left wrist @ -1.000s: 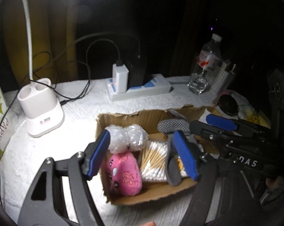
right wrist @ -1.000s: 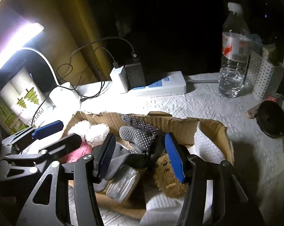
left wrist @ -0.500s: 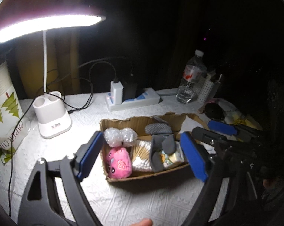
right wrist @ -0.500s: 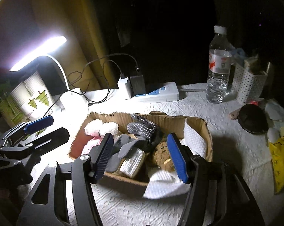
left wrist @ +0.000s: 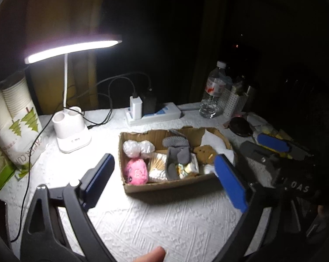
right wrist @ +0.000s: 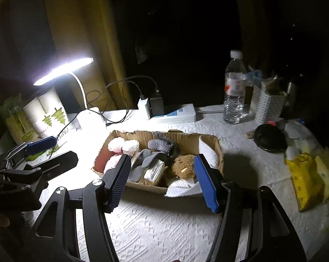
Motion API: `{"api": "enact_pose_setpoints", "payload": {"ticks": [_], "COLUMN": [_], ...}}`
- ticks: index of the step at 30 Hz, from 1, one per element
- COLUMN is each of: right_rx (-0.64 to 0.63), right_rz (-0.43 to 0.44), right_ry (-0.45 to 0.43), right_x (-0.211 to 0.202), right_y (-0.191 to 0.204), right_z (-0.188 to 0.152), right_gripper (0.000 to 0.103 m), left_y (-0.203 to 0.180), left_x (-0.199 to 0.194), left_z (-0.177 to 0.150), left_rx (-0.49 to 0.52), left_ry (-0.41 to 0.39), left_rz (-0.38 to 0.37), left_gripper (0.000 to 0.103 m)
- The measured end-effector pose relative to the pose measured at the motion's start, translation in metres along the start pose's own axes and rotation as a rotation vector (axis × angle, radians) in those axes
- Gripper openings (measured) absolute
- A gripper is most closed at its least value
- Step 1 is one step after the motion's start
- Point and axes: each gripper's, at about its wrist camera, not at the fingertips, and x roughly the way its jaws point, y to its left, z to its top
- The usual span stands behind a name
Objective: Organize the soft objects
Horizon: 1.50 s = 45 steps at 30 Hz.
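Left wrist view: room beyond the desk lamp (left wrist: 72, 47) black, nothing legible there. Cardboard box (left wrist: 164, 185) on the white embossed bench (left wrist: 160, 224); contents partly shadowed. Discernible inside: pink plush toy (left wrist: 135, 172), bubble-wrap bundle (left wrist: 138, 148), cotton swabs (left wrist: 157, 167), grey dotted sock (left wrist: 176, 142), brown plush (left wrist: 204, 151). Paper-cup sleeve (left wrist: 16, 128) at left, cut off by the frame, printed "PAPER CU". Right gripper (left wrist: 262, 146) at right edge, dark, marked "DAS", preceding letters hidden. Left gripper (left wrist: 164, 180) angled down toward the box, jaws opening wide, nothing between the pads, clear of the box. Fingertip (left wrist: 151, 255) at bottom edge.

Right wrist view: same box (right wrist: 208, 139), far right of bench dim; yellow packet (right wrist: 304, 179) lettering unreadable. Water bottle (right wrist: 235, 91) label red and white, text illegible. Right gripper (right wrist: 162, 182) tilted down before the box, jaws apart, empty.
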Motion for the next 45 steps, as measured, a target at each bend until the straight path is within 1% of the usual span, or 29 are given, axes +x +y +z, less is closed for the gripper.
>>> {"api": "enact_pose_setpoints", "payload": {"ticks": [5, 6, 7, 8, 9, 14, 16, 21, 28, 32, 45], "right_rx": [-0.01, -0.011, -0.011, -0.01, -0.007, -0.007, -0.009, -0.014, -0.021, -0.023, -0.02], "right_rz": [-0.025, -0.027, -0.028, -0.029, -0.031, -0.051, -0.059, -0.073, -0.087, -0.089, -0.09], "right_ry": [-0.028, -0.034, -0.042, -0.054, -0.067, -0.104, -0.124, -0.164, -0.214, -0.223, -0.218], "right_x": [-0.028, -0.033, -0.037, -0.043, -0.049, -0.075, -0.085, -0.11, -0.139, -0.144, -0.145], "right_y": [0.003, 0.004, 0.004, 0.005, 0.005, 0.007, 0.007, 0.01, 0.011, 0.009, 0.007], "right_z": [0.0, 0.0, 0.001, 0.001, 0.002, 0.009, 0.012, 0.018, 0.026, 0.027, 0.026], "right_gripper": [0.064, 0.066, 0.075, 0.079, 0.08, 0.08, 0.08, 0.08, 0.08, 0.08, 0.08], "left_y": [-0.009, -0.012, -0.013, -0.016, -0.017, -0.027, -0.03, -0.038, -0.044, -0.046, -0.046], "left_x": [-0.021, -0.027, -0.03, -0.035, -0.038, -0.06, -0.069, -0.088, -0.111, -0.116, -0.114], "left_z": [0.001, 0.001, 0.002, 0.002, 0.002, 0.008, 0.011, 0.018, 0.027, 0.027, 0.027], "left_rx": [0.018, 0.027, 0.031, 0.039, 0.045, 0.077, 0.085, 0.099, 0.1, 0.105, 0.11], "left_ry": [-0.027, -0.037, -0.042, -0.05, -0.058, -0.105, -0.122, -0.138, -0.188, -0.196, -0.193], "left_rz": [0.023, 0.032, 0.035, 0.037, 0.039, 0.044, 0.05, 0.016, 0.038, 0.043, 0.038], "left_gripper": [0.094, 0.094, 0.094, 0.094, 0.094, 0.095, 0.097, 0.098, 0.098, 0.098, 0.098]}}
